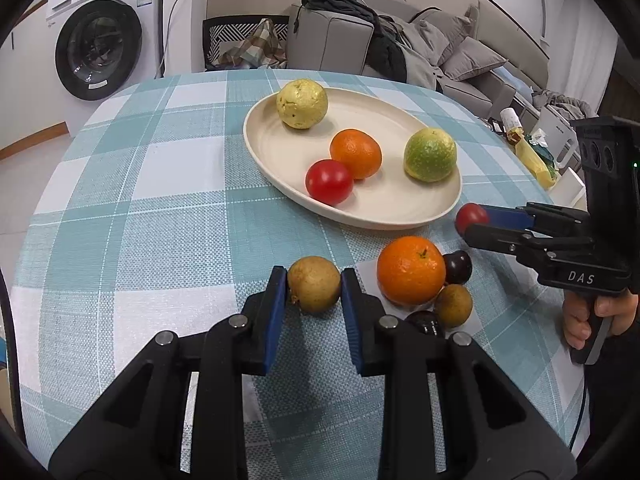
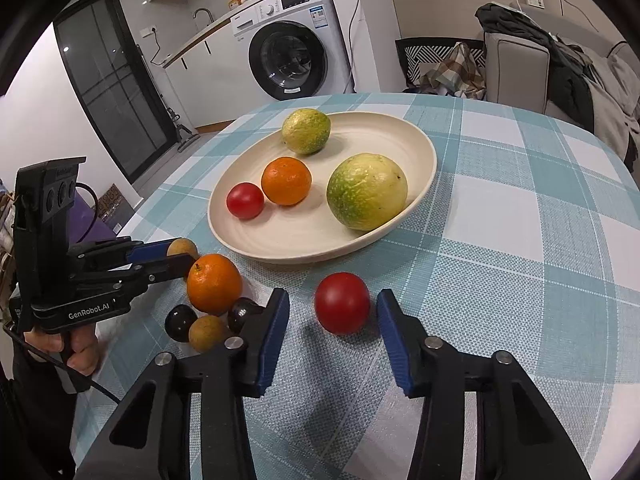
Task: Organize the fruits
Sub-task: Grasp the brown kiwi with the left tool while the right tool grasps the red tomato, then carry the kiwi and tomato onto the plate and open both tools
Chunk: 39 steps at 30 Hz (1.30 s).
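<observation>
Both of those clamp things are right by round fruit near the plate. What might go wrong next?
1. The left hand-held gripper pinches a small brown fruit; being round, it might squirt out.
2. The red tomato sits loose between the right hand-held gripper pads and may roll away.
3. Lifting could nudge the orange and the small fruits touching it.

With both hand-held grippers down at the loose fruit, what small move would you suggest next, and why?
Probably lift the left hand-held gripper slightly: its pads are already clamped on the brown fruit, which is still low at the tablecloth, and the plate with the sorted fruit lies just beyond. The right hand-held gripper only brackets the red tomato, with gaps showing.
</observation>
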Available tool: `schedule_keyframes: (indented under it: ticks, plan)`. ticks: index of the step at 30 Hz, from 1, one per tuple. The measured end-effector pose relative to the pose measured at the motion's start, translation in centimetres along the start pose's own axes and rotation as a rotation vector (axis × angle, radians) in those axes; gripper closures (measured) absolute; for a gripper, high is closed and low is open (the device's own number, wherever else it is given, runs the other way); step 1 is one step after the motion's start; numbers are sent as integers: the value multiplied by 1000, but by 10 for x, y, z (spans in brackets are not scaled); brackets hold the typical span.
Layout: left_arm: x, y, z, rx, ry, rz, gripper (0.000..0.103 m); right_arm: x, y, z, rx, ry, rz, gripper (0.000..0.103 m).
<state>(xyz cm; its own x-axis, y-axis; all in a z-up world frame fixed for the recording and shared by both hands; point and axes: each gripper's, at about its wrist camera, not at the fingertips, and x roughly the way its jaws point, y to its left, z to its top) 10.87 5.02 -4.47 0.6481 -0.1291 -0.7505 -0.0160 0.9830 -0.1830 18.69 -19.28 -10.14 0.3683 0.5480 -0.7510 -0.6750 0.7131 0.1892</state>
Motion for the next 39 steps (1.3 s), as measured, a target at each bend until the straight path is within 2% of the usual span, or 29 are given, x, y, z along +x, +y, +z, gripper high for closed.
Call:
schedule_keyframes:
  ticks: [6,13,25,33,39]
  plan:
    - [-4,1,1,-5,-20,5,79,2,-2,0,11,7,-2,74]
    - [-8,2,3,-14,-47,13,79,-1,-2,0,0,-9,-6,75]
    - [-22,-3,8,-18,-131,21,79,-20,-3,5,20,-133,-14,74]
    - [-22,-21,15,19,-165,9,79,-28,-6,6,39,-186,-23,74]
    - [-14,-39,21,44,-161,-16,79,-34,-5,8,45,-230,-18,74]
